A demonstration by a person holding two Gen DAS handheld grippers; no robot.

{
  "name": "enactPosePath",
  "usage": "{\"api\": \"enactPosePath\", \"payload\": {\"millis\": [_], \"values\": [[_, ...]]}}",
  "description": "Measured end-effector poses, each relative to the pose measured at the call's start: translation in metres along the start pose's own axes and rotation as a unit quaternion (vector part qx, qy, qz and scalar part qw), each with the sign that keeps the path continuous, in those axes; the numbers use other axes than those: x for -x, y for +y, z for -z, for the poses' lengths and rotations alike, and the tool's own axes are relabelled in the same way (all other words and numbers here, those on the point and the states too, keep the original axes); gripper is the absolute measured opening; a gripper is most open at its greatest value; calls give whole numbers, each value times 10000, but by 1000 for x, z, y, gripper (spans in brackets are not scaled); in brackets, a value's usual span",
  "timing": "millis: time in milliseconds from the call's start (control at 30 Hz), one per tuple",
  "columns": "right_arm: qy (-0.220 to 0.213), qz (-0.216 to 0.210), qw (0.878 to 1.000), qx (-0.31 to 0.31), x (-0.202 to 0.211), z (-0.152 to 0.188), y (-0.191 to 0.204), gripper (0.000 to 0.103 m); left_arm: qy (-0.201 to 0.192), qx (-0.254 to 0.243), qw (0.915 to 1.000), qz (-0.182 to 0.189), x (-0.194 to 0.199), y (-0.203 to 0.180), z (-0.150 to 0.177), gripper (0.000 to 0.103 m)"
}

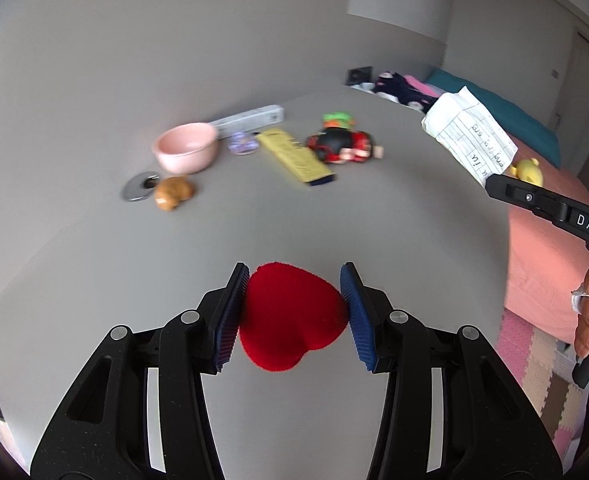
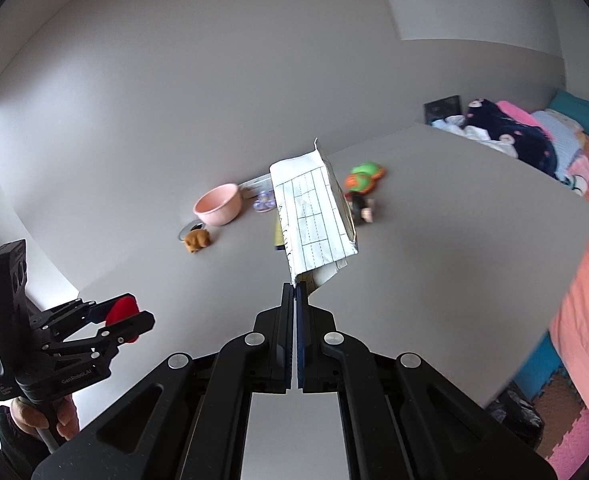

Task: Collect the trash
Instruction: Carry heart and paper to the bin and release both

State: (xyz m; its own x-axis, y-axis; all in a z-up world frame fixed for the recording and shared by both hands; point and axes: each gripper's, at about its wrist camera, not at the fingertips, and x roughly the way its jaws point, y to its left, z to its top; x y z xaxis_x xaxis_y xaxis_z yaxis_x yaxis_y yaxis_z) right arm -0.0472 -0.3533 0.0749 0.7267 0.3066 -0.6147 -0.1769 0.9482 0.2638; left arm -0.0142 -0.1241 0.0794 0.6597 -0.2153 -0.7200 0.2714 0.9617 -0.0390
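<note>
My left gripper (image 1: 294, 308) is shut on a red fuzzy heart-shaped cushion (image 1: 290, 320) and holds it above the grey table (image 1: 94, 264). It also shows at the left of the right wrist view (image 2: 122, 312). My right gripper (image 2: 295, 292) is shut on a folded sheet of lined paper (image 2: 314, 216) with handwriting and holds it up over the table. The paper also shows in the left wrist view (image 1: 470, 132), with the right gripper's finger (image 1: 534, 200) below it.
On the table's far side lie a pink bowl (image 1: 186, 148), a metal disc (image 1: 138, 186), a brown toy (image 1: 173, 193), a yellow box (image 1: 298, 156), a red-black toy (image 1: 342, 144), a grey box (image 1: 250, 120). A bed (image 1: 542, 232) stands right of the table.
</note>
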Motion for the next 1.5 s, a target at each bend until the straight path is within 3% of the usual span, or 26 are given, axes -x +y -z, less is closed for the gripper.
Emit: {"api": "enactPosePath", "payload": {"millis": [300, 600, 800, 1100, 1167, 1200, 1233, 1267, 1333, 1500], "values": [[-284, 538, 9969, -506, 71, 32, -67, 2, 62, -740, 9954, 606, -17, -107, -3, 47], [-402, 1175, 9858, -1133, 130, 82, -136, 2, 289, -1384, 9825, 1217, -37, -208, 11, 47], [-225, 1479, 9761, -1576, 144, 120, -176, 2, 589, -1802, 9710, 1456, -58, -267, 31, 47], [32, 1735, 9608, -2161, 146, 159, -219, 2, 857, -2204, 9587, 1578, -81, -318, 56, 50], [61, 1848, 9543, -2347, 148, 161, -226, 10, 906, -2322, 9574, 1456, -87, -330, 61, 95], [71, 1910, 9505, -2452, 149, 162, -229, 34, 821, -2350, 9588, 1371, -88, -333, 63, 97], [42, 1972, 9480, -2499, 151, 162, -231, 67, 728, -2420, 9594, 1250, -88, -335, 65, 97], [-49, 2135, 9436, -2531, 155, 163, -232, 74, 730, -2448, 9591, 1215, -89, -336, 67, 97], [-289, 2411, 9379, -2478, 165, 164, -229, 75, 817, -2435, 9582, 1258, -92, -335, 67, 97], [-341, 2318, 9378, -2561, 171, 163, -233, 75, 858, -2277, 9613, 1293, -93, -328, 63, 97]]}}
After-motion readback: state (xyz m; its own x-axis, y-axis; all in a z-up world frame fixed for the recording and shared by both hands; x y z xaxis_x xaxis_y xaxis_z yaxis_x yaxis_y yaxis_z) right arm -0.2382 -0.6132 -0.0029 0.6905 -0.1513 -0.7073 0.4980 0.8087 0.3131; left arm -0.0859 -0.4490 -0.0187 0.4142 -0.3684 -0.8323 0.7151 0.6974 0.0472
